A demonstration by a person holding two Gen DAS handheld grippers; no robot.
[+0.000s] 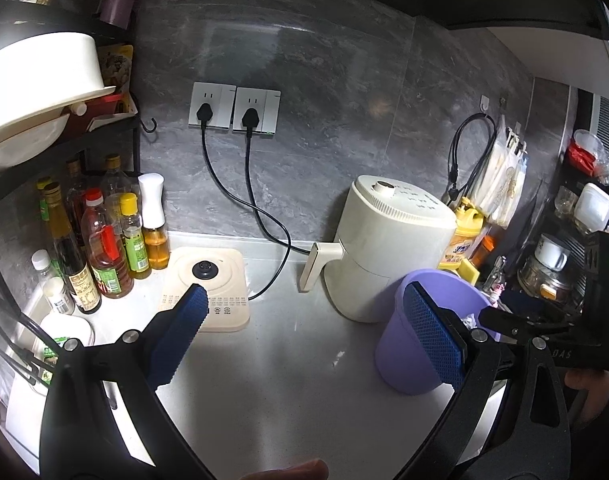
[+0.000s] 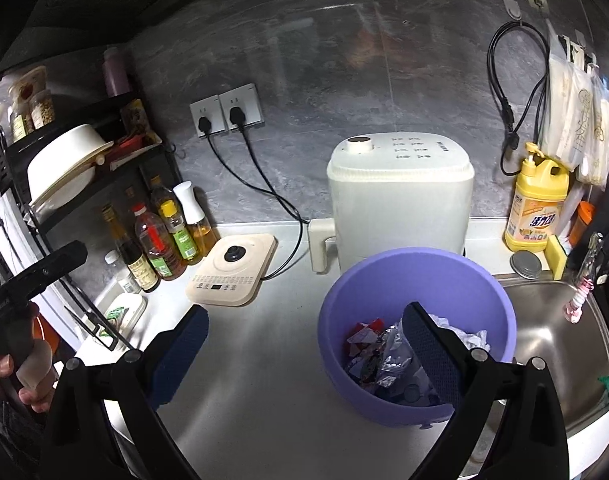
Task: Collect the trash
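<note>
A purple plastic bin (image 2: 420,276) stands on the pale counter in front of a white appliance; the left wrist view shows the bin (image 1: 404,352) at the right. Inside it lie crumpled wrappers, foil and white paper (image 2: 380,354). My right gripper (image 2: 304,344) hangs open above the counter, its right finger over the bin's mouth, nothing between the fingers. My left gripper (image 1: 308,332) is open and empty too, over bare counter left of the bin, right finger in front of the bin's side.
A cream kettle base (image 1: 208,292) and several oil and sauce bottles (image 1: 104,248) crowd the left corner under a black rack with a white bowl (image 1: 40,80). The white appliance (image 2: 400,200), yellow detergent bottle (image 2: 538,204) and steel sink (image 2: 552,336) sit right. Two cords run from wall sockets (image 1: 232,108).
</note>
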